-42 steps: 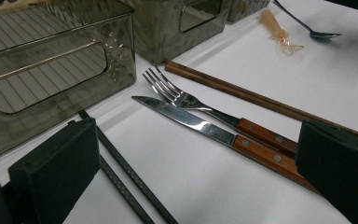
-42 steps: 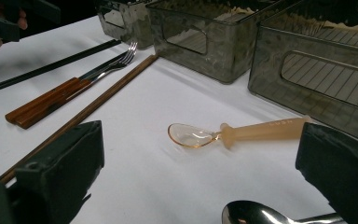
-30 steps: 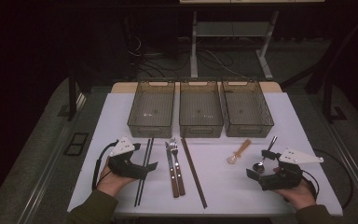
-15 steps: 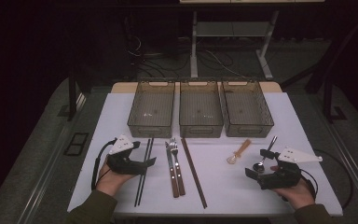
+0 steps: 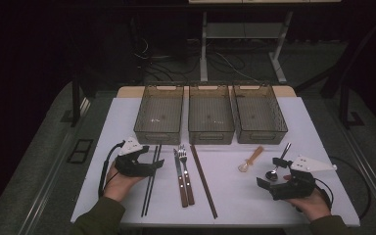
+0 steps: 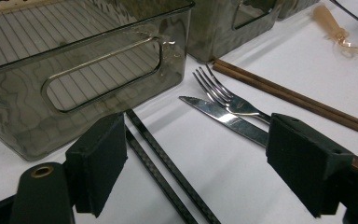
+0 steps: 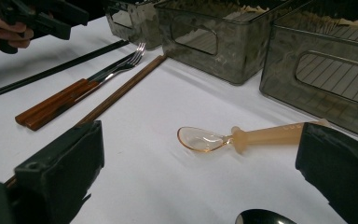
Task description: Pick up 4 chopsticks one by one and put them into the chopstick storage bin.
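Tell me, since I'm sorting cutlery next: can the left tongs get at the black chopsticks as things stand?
Probably yes: the left tongs stand open right over the black chopsticks, with nothing lying across them.

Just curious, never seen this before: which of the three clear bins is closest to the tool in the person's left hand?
The leftmost smoky clear plastic bin; it sits just beyond the left hand-held gripper, above the black chopsticks.

Black chopsticks [image 5: 150,177], white table [image 5: 323,147] — smoky-grey bins [image 5: 159,115]
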`<action>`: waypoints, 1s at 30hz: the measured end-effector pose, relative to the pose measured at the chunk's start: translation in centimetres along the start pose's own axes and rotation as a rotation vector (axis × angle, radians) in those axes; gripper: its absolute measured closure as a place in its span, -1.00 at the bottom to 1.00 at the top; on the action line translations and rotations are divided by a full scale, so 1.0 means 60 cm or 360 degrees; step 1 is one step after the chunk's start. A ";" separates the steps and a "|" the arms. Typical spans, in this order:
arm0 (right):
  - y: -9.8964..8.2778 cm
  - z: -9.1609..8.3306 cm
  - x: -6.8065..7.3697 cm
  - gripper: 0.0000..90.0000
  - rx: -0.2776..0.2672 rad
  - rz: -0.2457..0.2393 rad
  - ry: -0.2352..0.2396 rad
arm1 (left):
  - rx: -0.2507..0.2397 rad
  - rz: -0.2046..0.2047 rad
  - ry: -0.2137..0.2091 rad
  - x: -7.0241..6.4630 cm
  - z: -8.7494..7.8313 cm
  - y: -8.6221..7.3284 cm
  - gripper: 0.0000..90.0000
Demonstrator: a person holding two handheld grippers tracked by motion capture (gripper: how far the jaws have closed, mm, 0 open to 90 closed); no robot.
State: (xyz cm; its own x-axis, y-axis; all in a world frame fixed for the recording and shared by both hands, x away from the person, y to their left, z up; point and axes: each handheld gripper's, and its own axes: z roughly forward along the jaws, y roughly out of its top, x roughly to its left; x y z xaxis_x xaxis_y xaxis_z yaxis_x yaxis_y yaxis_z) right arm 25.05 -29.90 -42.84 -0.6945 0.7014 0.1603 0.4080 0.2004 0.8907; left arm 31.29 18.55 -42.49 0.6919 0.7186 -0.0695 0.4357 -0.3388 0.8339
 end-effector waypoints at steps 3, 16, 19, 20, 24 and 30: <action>0.001 0.002 0.000 -0.97 0.0000 0.0006 0.0001 | 0.0006 0.0006 0.0017 0.002 0.004 0.002 -0.53; 0.000 0.004 -0.002 -0.97 0.0000 0.0009 -0.0015 | 0.0066 0.0010 0.0115 0.025 0.034 0.019 -0.25; 0.000 0.005 -0.002 -0.97 0.0003 0.0011 -0.0019 | 0.0072 -0.0007 0.0149 0.029 0.043 0.023 -0.15; 0.000 0.005 -0.002 -0.97 0.0002 0.0013 -0.0019 | 0.0072 -0.0007 0.0149 0.029 0.043 0.023 -0.12; 0.000 0.005 -0.002 -0.97 0.0003 0.0018 -0.0021 | 0.0104 -0.0021 0.0164 0.035 0.052 0.024 0.01; 0.000 0.005 -0.001 -0.97 0.0002 0.0015 -0.0020 | 0.0172 -0.0055 0.0184 0.040 0.063 0.022 0.13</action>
State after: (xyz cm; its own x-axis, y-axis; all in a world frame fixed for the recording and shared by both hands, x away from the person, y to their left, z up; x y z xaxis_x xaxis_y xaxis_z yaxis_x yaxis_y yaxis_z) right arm 25.30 -29.74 -42.97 -0.6830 0.7120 0.1631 0.4152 0.1946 0.8887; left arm 35.69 17.55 -43.63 0.6076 0.7938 -0.0284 0.5216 -0.3718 0.7679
